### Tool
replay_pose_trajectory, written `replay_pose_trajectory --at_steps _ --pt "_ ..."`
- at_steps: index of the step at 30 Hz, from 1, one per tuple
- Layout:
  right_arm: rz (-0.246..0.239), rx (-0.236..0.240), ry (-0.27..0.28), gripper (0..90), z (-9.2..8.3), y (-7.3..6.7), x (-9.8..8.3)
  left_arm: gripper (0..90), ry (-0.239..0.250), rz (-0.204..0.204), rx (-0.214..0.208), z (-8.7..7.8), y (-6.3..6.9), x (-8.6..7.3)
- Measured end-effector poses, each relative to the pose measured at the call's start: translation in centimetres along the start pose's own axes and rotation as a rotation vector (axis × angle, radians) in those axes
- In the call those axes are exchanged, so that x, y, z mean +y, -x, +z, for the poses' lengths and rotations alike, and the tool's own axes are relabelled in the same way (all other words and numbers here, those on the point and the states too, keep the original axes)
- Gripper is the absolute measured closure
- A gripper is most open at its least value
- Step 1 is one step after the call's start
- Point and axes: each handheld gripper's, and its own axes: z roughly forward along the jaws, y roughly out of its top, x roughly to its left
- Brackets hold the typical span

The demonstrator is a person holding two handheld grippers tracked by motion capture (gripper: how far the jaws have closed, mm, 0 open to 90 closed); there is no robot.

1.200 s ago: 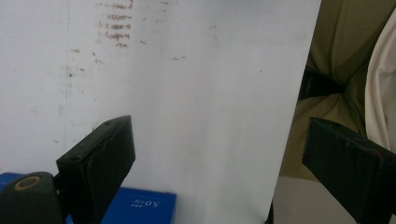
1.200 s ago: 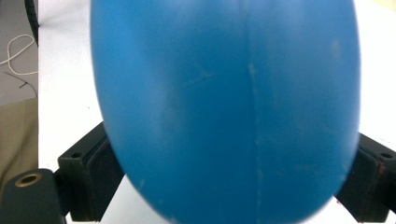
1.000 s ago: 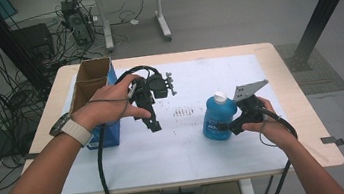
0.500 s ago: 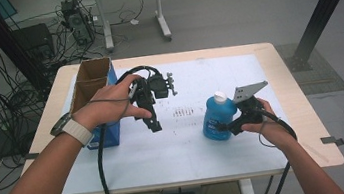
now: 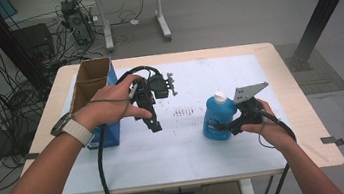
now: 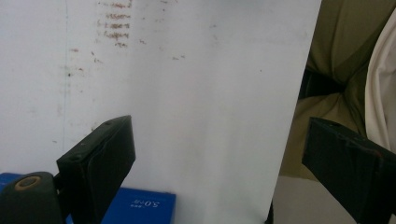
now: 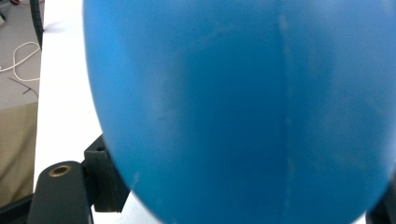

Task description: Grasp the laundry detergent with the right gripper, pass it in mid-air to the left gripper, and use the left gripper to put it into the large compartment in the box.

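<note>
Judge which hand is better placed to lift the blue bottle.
Right: its tongs, jaws just closing, already straddle the blue bottle. The left tongs hover open over bare table.

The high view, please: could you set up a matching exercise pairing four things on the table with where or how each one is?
Things:
1. blue bottle
2. cardboard box
3. left gripper
4. right gripper

States:
A. stands open-topped at the table's left edge
B. held above the white mat, jaws apart, nothing between them
C. upright, white-capped, right of the middle
D. jaws around the bottle's lower body, just been closing

Pairs: 1-C, 2-A, 3-B, 4-D
</note>
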Motion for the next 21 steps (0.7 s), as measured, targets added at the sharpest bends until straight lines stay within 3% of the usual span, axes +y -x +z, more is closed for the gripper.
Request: replay_pose_trajectory --at_steps 21 --pt "-0.001 0.001 0.024 24.4 0.26 -0.05 -0.59 9.9 -0.003 0.001 -0.002 0.10 -0.03 0.05"
